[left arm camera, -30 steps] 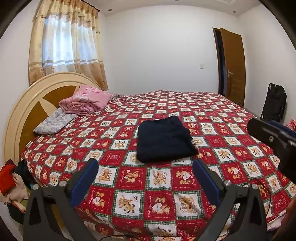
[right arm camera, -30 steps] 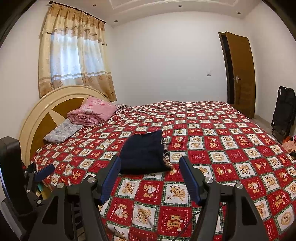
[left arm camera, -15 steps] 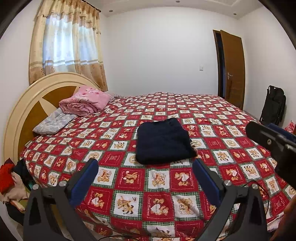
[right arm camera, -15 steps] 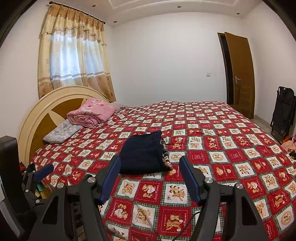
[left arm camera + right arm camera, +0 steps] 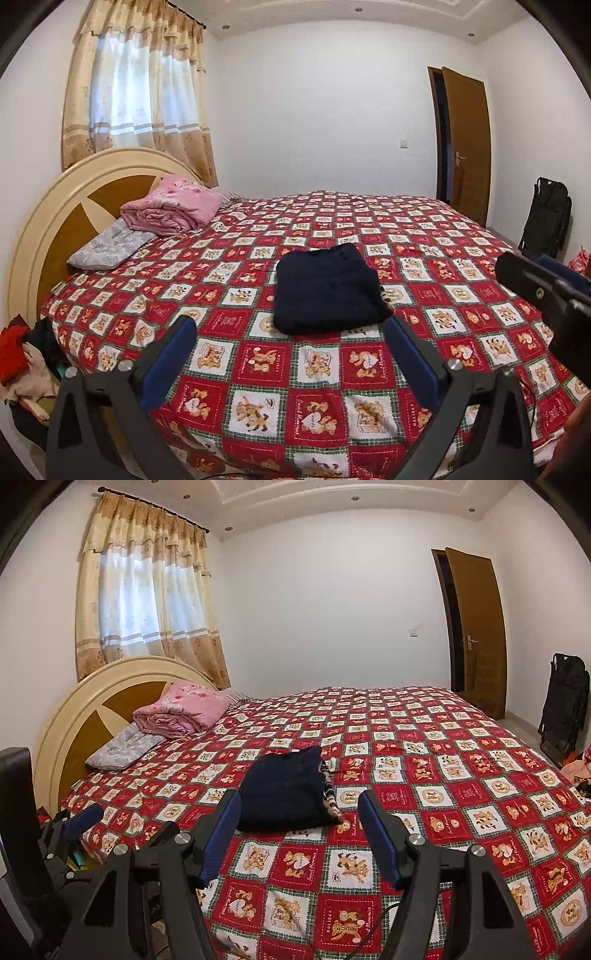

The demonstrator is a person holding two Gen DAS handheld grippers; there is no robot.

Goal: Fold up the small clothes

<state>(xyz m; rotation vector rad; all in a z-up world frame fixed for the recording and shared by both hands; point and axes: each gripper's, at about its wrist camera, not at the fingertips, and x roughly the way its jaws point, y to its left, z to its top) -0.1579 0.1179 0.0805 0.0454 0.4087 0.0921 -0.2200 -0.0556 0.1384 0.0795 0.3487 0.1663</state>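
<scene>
Bedroom; bear-print bedspread [image 5: 258, 365]. Dark navy garment [image 5: 327, 290] lies folded mid-bed, beyond both tools. Left tool [image 5: 291, 347] and right tool [image 5: 299, 823] spread wide, empty. Soft, light, floppy knit likely; pinch at near-edge corners.

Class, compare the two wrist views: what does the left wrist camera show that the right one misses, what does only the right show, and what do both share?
Left only: the red clothes heaped beside the headboard, and the right claw's body at the right edge.
Right only: the garment's patterned edge, and the left claw's finger at the left edge.
Both: the folded navy garment on the bedspread, pink blanket, door, and each camera's own open claw.
</scene>
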